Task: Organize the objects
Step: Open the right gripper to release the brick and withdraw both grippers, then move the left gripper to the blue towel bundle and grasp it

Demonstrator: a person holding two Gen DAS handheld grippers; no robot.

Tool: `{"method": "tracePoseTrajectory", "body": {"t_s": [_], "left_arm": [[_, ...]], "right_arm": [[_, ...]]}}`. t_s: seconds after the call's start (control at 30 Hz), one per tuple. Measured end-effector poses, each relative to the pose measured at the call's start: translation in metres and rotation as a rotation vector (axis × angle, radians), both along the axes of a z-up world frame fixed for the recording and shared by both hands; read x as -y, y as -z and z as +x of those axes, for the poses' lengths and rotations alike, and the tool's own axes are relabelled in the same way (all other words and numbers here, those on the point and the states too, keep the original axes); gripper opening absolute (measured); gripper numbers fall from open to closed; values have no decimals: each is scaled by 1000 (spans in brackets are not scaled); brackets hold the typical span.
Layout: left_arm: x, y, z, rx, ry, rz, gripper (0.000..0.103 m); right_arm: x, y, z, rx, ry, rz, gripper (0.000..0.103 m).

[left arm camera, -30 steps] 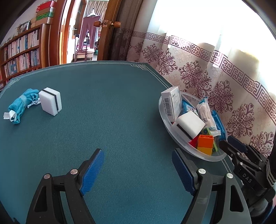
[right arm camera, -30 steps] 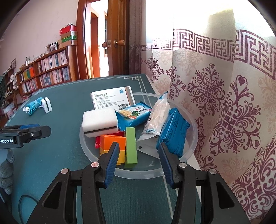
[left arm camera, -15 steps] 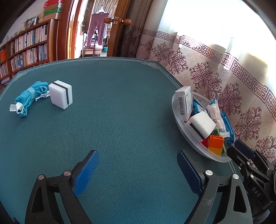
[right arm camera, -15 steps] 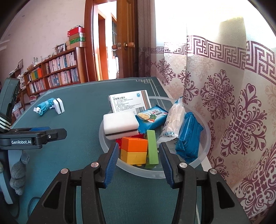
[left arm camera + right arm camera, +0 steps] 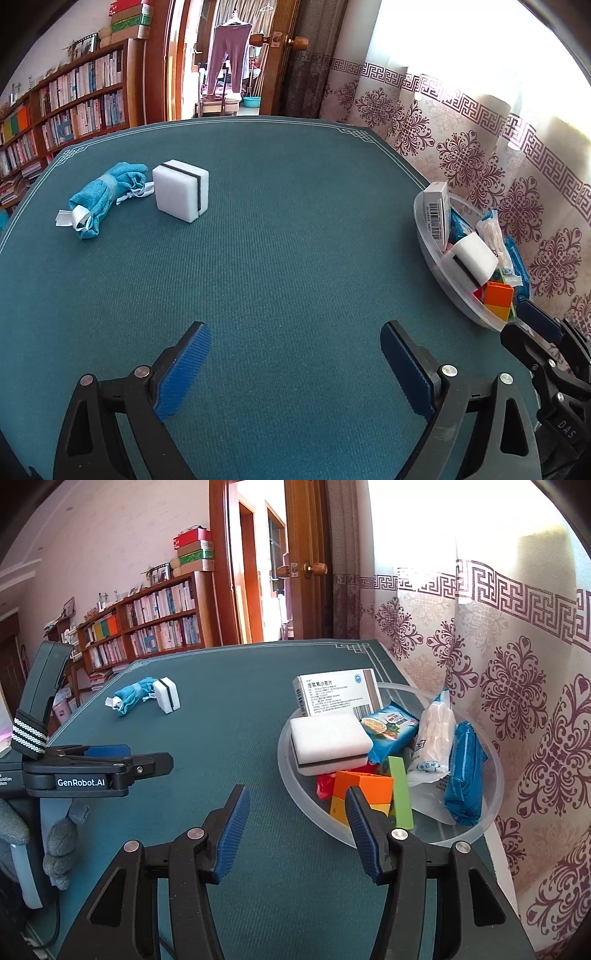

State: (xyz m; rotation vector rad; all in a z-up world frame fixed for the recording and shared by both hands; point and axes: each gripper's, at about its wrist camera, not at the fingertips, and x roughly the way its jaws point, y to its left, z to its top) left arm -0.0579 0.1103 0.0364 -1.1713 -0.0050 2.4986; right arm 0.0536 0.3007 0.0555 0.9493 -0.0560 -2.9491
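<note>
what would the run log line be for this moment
left claw open, empty, jaws just widened | right claw open, empty, jaws just widened | clear bowl filled | white sponge and blue cloth roll on table

Matt ribbed cloth table cover (image 5: 295, 236), translucent plastic bowl (image 5: 491, 775), terry towel (image 5: 98, 195), foam sponge (image 5: 181, 192).

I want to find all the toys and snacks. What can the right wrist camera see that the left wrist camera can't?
Only the right wrist view shows the green block, the red wrapper under the sponge, the printed face of the medicine box and the snack packet's picture.

Only the left wrist view shows the purple trousers hanging in the doorway.

Both show the clear bowl, the orange block, the loose sponge and the blue cloth roll on the table.
</note>
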Motion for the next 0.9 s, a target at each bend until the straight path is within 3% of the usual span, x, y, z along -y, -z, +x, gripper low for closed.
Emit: {"method": "tracePoseTrajectory", "body": {"t_s": [0.27, 0.9], "left_arm": [[31, 5, -9, 1, -69, -29, 96], [120, -4, -74, -64, -288, -122, 96]], "right_arm": [[22, 3, -14, 25, -65, -24, 62], [64, 19, -34, 83, -167, -23, 62]]}}
